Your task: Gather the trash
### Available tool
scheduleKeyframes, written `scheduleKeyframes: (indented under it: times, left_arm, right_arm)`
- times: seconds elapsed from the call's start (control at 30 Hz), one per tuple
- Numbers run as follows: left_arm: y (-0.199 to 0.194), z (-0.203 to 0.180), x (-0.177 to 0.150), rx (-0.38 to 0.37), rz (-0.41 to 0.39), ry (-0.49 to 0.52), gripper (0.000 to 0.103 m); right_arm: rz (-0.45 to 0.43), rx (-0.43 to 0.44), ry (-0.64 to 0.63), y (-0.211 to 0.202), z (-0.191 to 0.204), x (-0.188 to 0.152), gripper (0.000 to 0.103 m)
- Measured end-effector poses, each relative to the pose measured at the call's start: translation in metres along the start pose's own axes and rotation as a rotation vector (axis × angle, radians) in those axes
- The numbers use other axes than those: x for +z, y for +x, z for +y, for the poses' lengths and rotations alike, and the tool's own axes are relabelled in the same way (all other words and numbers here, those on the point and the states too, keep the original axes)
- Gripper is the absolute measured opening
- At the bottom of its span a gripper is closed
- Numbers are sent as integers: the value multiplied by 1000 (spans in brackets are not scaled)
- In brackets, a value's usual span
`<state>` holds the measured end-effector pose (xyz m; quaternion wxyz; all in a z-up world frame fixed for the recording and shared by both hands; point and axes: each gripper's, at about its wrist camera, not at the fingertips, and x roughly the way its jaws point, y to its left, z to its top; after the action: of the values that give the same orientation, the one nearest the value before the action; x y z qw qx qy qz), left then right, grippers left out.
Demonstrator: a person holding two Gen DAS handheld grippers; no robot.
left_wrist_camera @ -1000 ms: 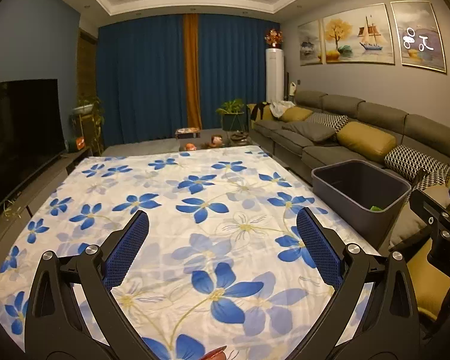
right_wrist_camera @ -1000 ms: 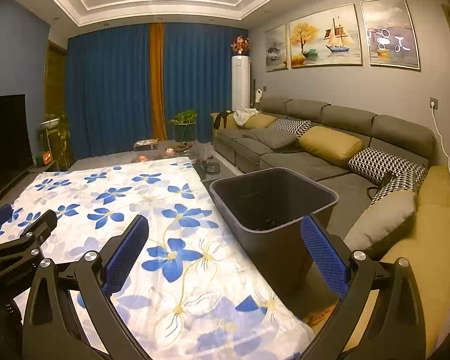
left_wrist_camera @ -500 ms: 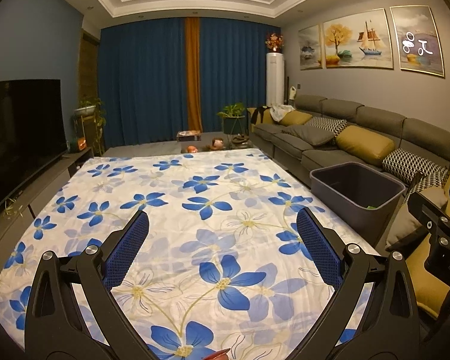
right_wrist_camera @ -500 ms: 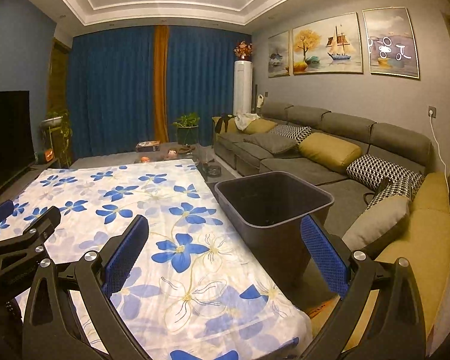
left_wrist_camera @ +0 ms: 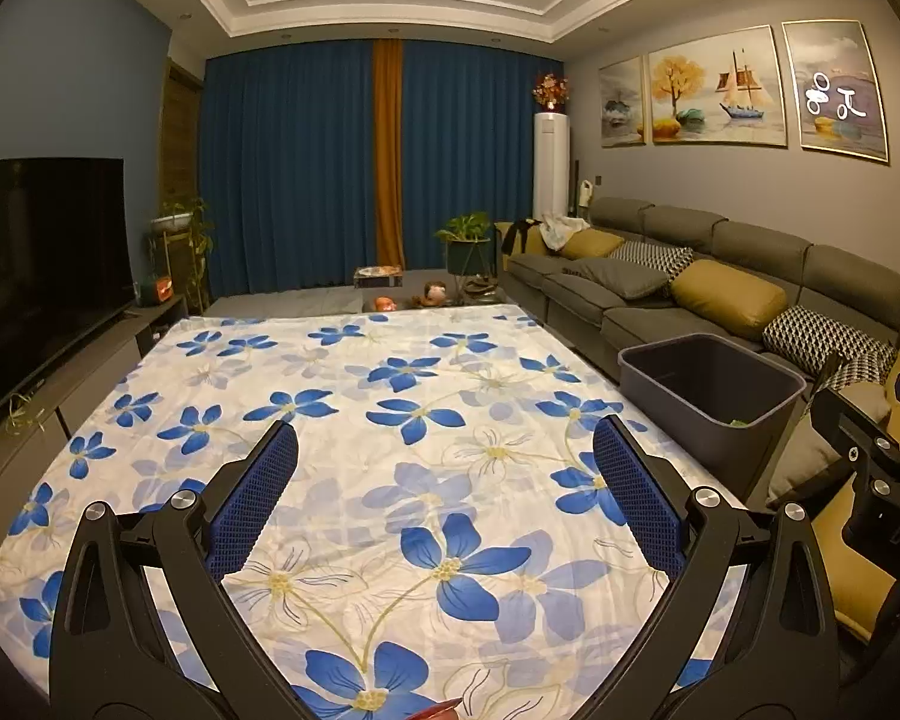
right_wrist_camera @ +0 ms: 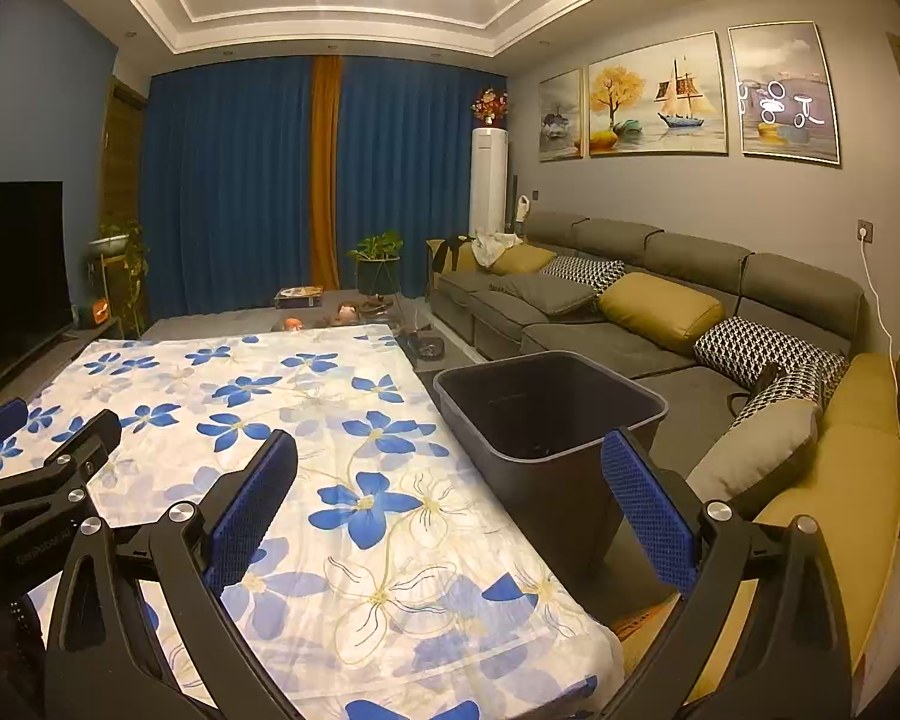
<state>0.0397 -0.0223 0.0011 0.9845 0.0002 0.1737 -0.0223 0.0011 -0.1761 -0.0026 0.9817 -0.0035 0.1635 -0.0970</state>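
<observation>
A dark grey bin [left_wrist_camera: 711, 387] [right_wrist_camera: 546, 405] stands on the floor at the right edge of the table, between it and the sofa. A bit of green shows inside it in the left wrist view. My left gripper [left_wrist_camera: 447, 474] hovers open over the flowered tablecloth [left_wrist_camera: 390, 420] with nothing between its blue pads. My right gripper [right_wrist_camera: 450, 480] is open too, held above the table's right edge, its right finger in front of the bin. A small red-brown scrap [left_wrist_camera: 435, 711] peeks in at the bottom edge of the left wrist view. I see no other trash on the cloth.
A grey sofa [right_wrist_camera: 630, 324] with yellow and patterned cushions runs along the right wall. A television [left_wrist_camera: 42, 252] stands on a low unit at the left. Beyond the table's far end lie small items on a low glass table [right_wrist_camera: 354, 315], then plants and blue curtains.
Both grippers have lifted and pulled back a little, so the views show more ceiling and the table and bin sit lower and smaller. Both stay open.
</observation>
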Motion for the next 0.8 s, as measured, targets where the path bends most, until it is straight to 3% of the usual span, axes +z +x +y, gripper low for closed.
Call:
scheduleKeyframes:
  times: [0.8]
  left_arm:
    - [-4, -1, 2, -26, 3, -5, 97]
  right_arm:
    - [-7, 0, 3, -3, 0, 2, 98]
